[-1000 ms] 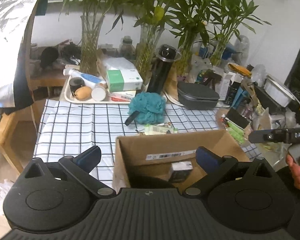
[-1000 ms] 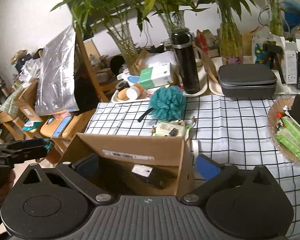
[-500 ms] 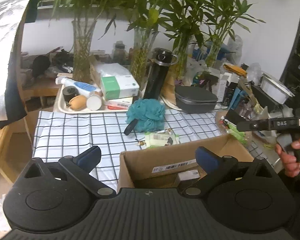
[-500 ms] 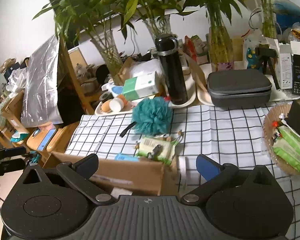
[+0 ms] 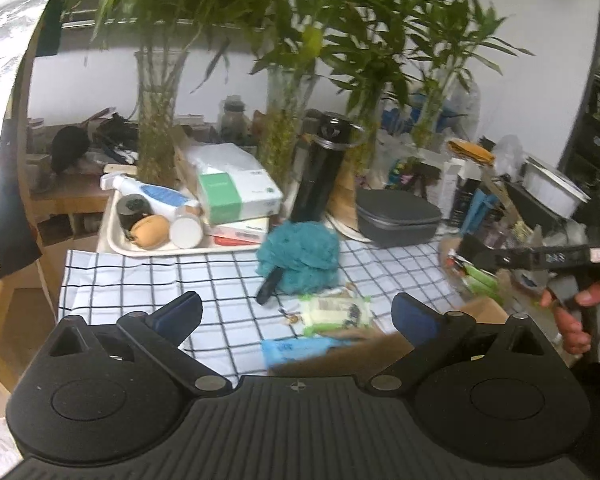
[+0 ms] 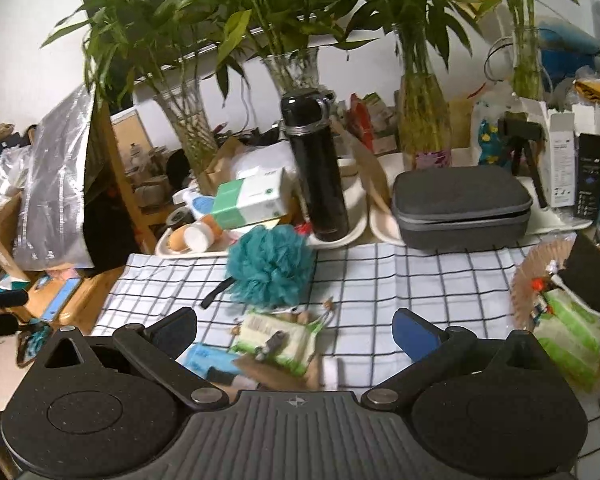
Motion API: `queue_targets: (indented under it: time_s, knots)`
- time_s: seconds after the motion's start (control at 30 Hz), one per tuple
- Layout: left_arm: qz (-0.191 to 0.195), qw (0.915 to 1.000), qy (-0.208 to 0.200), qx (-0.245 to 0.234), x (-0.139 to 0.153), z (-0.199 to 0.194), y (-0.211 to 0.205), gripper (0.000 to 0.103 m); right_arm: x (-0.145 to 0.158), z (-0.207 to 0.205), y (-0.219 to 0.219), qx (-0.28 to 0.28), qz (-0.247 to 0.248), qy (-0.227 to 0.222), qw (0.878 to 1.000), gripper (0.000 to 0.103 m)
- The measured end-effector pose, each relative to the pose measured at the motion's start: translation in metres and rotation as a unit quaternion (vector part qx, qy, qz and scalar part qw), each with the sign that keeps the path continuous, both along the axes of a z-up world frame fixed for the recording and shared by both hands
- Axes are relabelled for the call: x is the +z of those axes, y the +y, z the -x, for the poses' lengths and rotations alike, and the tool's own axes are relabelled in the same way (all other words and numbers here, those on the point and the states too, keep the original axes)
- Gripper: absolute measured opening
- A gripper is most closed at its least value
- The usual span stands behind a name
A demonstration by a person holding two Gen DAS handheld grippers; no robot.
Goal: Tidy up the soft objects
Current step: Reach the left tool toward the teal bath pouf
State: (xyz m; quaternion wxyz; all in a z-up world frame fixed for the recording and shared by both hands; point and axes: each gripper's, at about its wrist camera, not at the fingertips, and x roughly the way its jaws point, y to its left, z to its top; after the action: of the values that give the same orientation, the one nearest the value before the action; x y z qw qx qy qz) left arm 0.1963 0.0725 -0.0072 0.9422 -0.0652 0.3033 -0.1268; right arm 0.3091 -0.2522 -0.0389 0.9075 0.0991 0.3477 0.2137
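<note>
A teal bath pouf (image 5: 298, 256) (image 6: 270, 270) with a black strap lies on the checked cloth. Just in front of it rests a green-and-white soft packet (image 5: 336, 312) (image 6: 276, 338), and a light blue packet (image 5: 296, 348) (image 6: 208, 358) lies nearer still. The cardboard box (image 5: 340, 356) (image 6: 276, 376) shows only its far rim below both cameras. My left gripper (image 5: 296, 316) is open and empty, above the box's near-left side. My right gripper (image 6: 294, 328) is open and empty, over the packets. In the left wrist view a hand (image 5: 580, 316) holds the right gripper at the far right.
A cream tray (image 5: 118, 240) with bottles and a tissue box, a black flask (image 5: 324, 168) (image 6: 318, 168), a grey zip case (image 5: 398, 216) (image 6: 460, 208) and glass vases of bamboo line the back. A woven basket (image 6: 540, 280) of green packets sits at the right. A wooden chair stands left.
Both grippers have risen and pulled back, so the cardboard box has slid down nearly out of both views. The blue packet behind the box has come into sight. Both stay open.
</note>
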Motion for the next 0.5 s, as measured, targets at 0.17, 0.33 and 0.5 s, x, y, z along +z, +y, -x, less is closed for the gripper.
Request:
queue_targets:
  time_s: [0.17, 0.33, 0.5]
  knots:
    - [-0.007, 0.9999, 0.013, 0.008, -0.001, -0.021, 0.009, 0.103, -0.007, -0.013, 0.001, -0.004, 0.006, 0.003, 1.0, 0.103]
    - [-0.028, 0.9992, 0.015, -0.023, -0.002, -0.043, 0.01, 0.103, -0.013, -0.025, 0.002, -0.023, 0.024, 0.003, 0.999, 0.103]
    - [-0.037, 0.9973, 0.019, -0.061, -0.016, -0.073, 0.013, 0.103, -0.017, -0.035, 0.002, -0.031, 0.039, -0.005, 0.999, 0.103]
